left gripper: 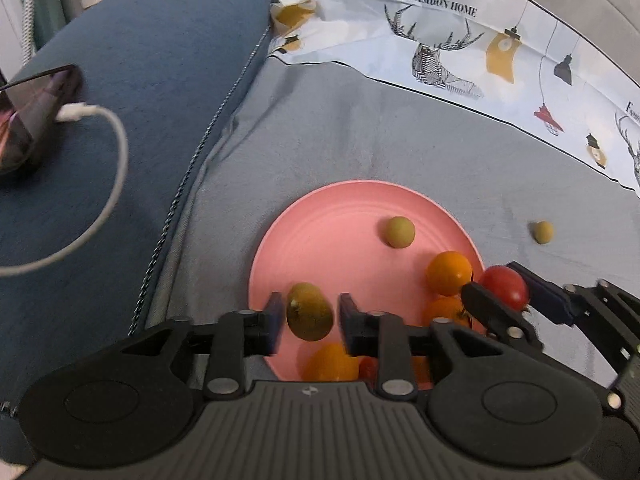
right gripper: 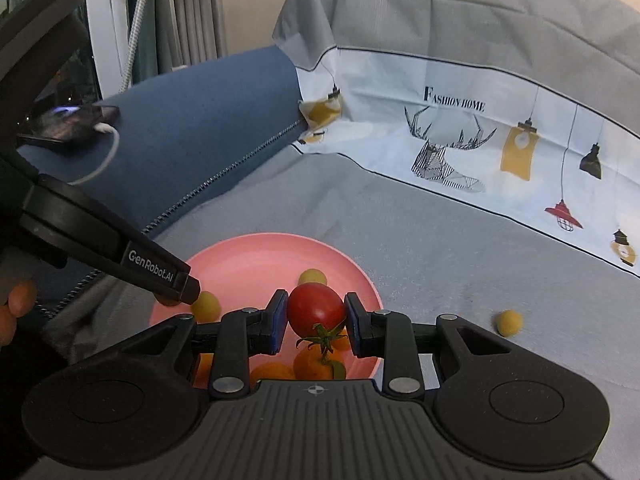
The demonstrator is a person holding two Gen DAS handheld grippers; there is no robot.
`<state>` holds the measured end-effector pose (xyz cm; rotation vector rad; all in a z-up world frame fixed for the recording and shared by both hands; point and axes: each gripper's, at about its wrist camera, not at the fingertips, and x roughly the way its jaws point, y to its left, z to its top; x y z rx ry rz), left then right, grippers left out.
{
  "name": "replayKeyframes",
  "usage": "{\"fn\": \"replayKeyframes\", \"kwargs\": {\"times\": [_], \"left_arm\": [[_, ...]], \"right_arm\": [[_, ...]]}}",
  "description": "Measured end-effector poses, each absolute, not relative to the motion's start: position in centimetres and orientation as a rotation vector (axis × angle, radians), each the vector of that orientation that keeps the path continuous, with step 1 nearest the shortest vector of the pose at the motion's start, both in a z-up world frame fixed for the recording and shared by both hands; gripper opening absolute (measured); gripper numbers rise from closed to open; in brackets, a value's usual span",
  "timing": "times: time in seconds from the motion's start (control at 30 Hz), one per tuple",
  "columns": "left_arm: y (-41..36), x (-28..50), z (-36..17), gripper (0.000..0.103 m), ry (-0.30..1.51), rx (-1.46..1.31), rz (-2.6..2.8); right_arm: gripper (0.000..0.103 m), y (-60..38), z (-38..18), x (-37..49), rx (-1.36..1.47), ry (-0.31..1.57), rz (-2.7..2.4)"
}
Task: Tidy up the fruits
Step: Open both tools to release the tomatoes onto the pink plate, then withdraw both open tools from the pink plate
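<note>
While the right gripper [right gripper: 316,322] is clamping a red tomato [right gripper: 316,310] above the near-right edge of the pink plate [left gripper: 320,220], its pads are squeezing thin skin, so too hard a grip is risking a burst, and a high release is likely sending it rolling over the low rim onto the cloth [left gripper: 360,128]. Jaws apart, the left gripper [left gripper: 308,318] is straddling a green fruit [left gripper: 309,312] at the plate's near edge, and the two tools are crowding each other. One fruit [left gripper: 542,232] is lying off the plate, right of its rim.

Home, living rm — blue sofa cushion [left gripper: 152,80], "Fashion Home" print cover [left gripper: 460,40], curtains [right gripper: 192,12], charging phone [left gripper: 28,120].
</note>
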<state>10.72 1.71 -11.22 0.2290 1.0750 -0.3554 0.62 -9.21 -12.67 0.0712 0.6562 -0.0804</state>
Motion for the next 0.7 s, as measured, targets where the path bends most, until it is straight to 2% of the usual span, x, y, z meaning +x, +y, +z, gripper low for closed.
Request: {"fn": "replayKeyframes", "kwargs": {"times": [0.03, 0.07, 0.1, 0.13, 0.27, 0.53, 0.7], "left_arm": [[1.7, 10.8, -11.2, 0.080, 1.071, 0.232, -0.357], [1.7, 10.7, -10.9, 0.103, 1.056, 0.234, -0.344], [1.9, 10.3, -10.5, 0.103, 1.019, 0.228, -0.333], [2.1, 9.9, -10.1, 0.103, 0.994, 0.229, -0.336], [2.9, 8.0, -9.2, 0.103, 1.001, 0.261, -0.340], [6.0, 0.9, -6.5, 0.103, 0.944, 0.360, -0.239], [7.8, -2.8, -4.6, 0.103, 0.917, 0.316, -0.262]], "right_arm": [[0.034, -9.3, -12.7, 0.9, 0.072, 0.661, -0.078], [0.047, -9.4, -12.7, 1.1, 0.073, 0.668, -0.081], [0.056, -9.5, -12.6, 1.1, 0.075, 0.670, -0.082], [0.071, -9.6, -12.4, 1.0, 0.075, 0.669, -0.080], [0.085, -9.5, -11.4, -1.2, 0.081, 0.678, -0.088], [0.095, -6.9, -8.8, -8.6, 0.192, 0.722, -0.165], [0.099, -4.6, -7.2, -11.4, 0.093, 0.693, -0.170]]}}
